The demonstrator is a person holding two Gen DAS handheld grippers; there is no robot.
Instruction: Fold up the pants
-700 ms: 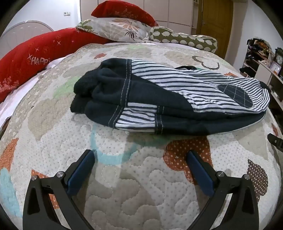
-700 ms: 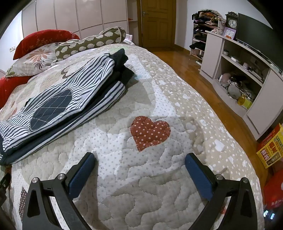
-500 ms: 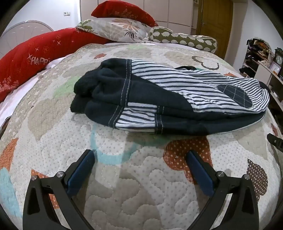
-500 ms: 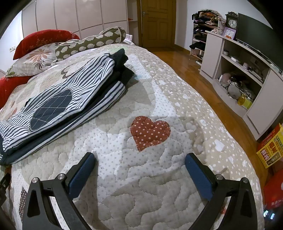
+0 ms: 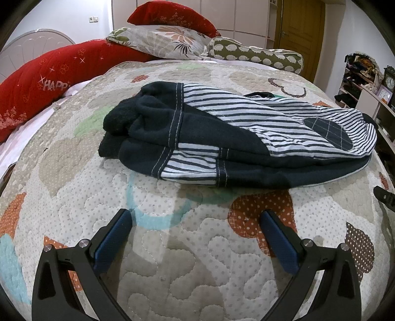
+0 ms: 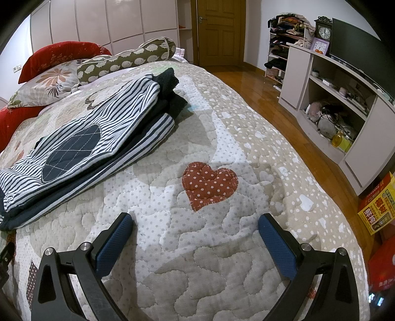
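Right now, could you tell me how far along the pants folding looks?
The striped navy pants already lie in a stacked, folded bundle on the quilt. Nothing is in hand: the left claw and right claw are both open over bare quilt, apart from the cloth. At most, tidying the bunched dark end remains.

Folded striped pants on quilt, beyond wide-spread left tool (nothing between its fingers)

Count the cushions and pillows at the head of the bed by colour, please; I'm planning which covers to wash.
Red: 2, the long red bolster and the red pillow
Floral beige pillow: 1
Olive bolster with white pattern: 1
Total: 4
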